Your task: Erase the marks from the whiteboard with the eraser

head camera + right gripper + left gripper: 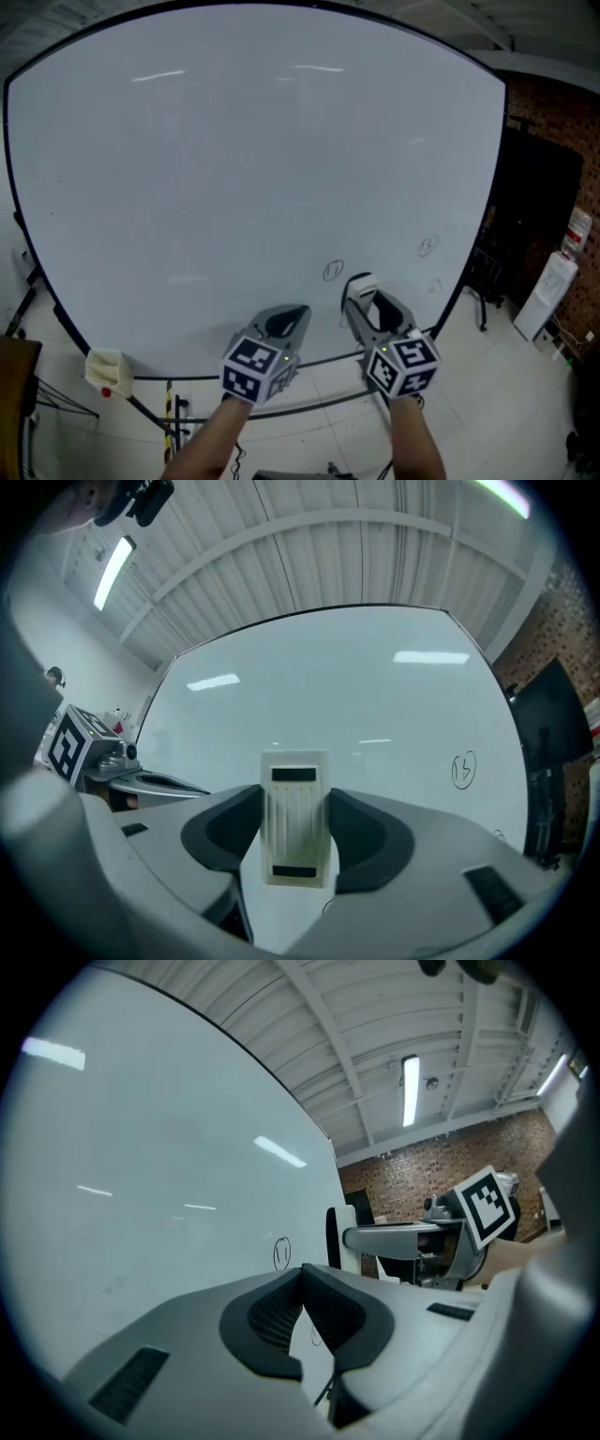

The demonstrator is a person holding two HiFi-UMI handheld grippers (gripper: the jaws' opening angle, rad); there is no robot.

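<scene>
Right gripper view, eraser (296, 819) pinched between fingers (370, 841), facing whiteboard (375, 696).

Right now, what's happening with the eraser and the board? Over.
Left tongs shut, empty. Right tongs shut on eraser. Whiteboard shows circled marks near the eraser, unerased. Nothing in the way.
</scene>
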